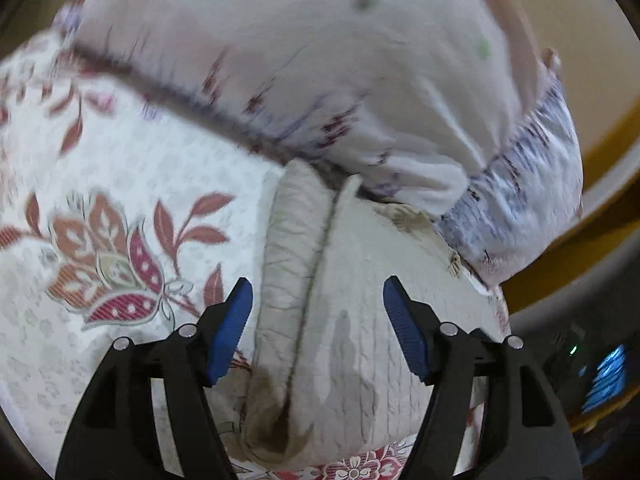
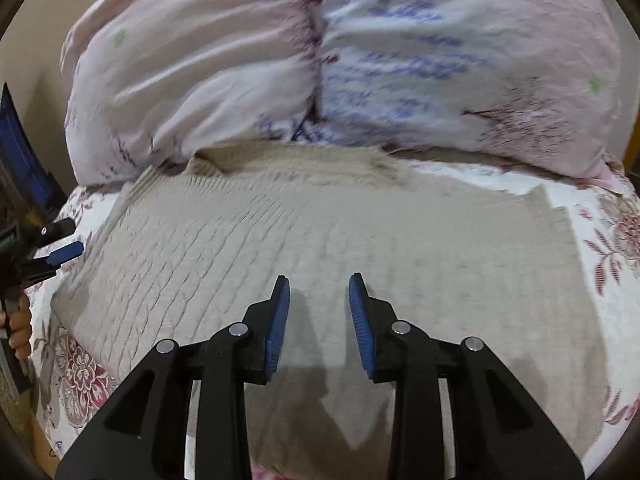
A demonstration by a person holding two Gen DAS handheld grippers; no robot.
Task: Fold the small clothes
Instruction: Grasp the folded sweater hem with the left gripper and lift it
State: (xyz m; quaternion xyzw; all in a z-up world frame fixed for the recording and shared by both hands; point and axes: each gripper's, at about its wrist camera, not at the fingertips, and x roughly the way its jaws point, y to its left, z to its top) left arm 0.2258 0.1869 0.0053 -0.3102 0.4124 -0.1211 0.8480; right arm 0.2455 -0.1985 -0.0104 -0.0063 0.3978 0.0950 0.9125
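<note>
A beige cable-knit garment (image 2: 280, 240) lies spread flat on a floral bedsheet (image 2: 608, 248). In the left wrist view it (image 1: 360, 280) shows a doubled-over strip with a long fold edge along its left side. My left gripper (image 1: 318, 280) hangs open above that fold, with nothing between its blue pads (image 1: 236, 320). It also shows at the left rim of the right wrist view (image 2: 60, 254), beside the garment's left edge. My right gripper (image 2: 319, 278) hovers over the garment's near middle, jaws apart with nothing between them.
A large pale pillow (image 2: 320, 60) with purple and red print lies along the garment's far edge and overlaps it; it appears again (image 1: 320, 60) in the left wrist view. A person's hand (image 2: 18, 328) holds the left tool. Yellow-brown bed frame (image 1: 560, 264) at right.
</note>
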